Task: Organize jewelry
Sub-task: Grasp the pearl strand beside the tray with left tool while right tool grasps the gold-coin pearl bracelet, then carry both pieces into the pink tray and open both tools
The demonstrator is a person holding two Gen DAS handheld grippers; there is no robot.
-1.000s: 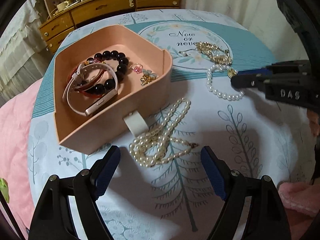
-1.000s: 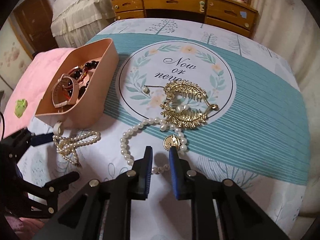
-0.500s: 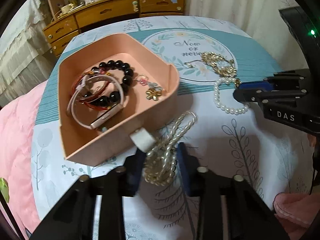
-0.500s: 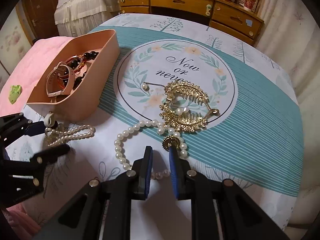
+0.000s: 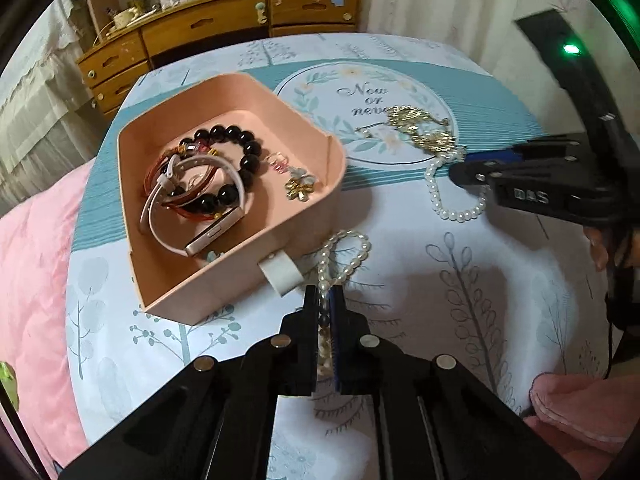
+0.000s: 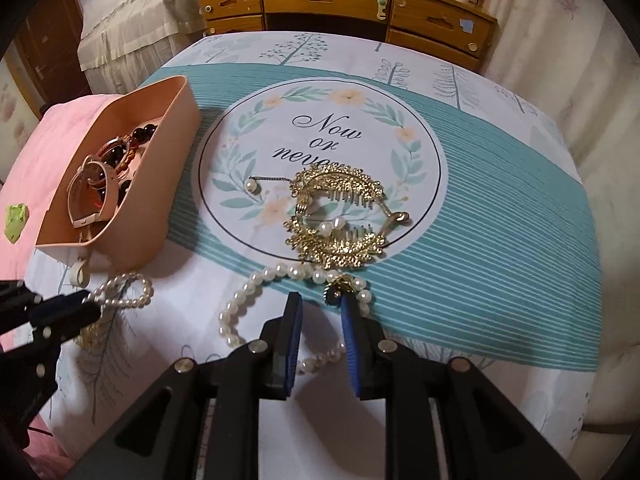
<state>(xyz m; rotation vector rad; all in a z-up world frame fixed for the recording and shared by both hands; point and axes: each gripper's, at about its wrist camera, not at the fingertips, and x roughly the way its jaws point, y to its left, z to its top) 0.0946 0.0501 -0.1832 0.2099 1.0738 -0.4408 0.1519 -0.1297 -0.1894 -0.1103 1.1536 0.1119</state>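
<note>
My left gripper (image 5: 324,300) is shut on a bunched pearl necklace (image 5: 344,252), whose loops lie on the cloth beside the front of a pink tray (image 5: 336,184). The tray holds a black bead bracelet (image 5: 240,148), a pink watch band (image 5: 192,220) and small charms (image 5: 300,184). My right gripper (image 6: 320,312) is open, its jaws over a pearl bracelet (image 6: 240,304) with a gold pendant (image 6: 340,288). Gold hair combs (image 6: 340,212) lie just beyond the bracelet. The necklace also shows in the right wrist view (image 6: 124,292).
A white loop tab (image 5: 280,276) sticks out of the tray front. A wooden dresser (image 6: 344,4) stands behind the table. Pink bedding (image 5: 32,260) lies off the table's left edge, and a pink cloth (image 5: 580,412) at the near right.
My left gripper has closed from wide open onto the pearl necklace, bunching it. My right gripper has moved forward over the pearl bracelet and opened slightly.
</note>
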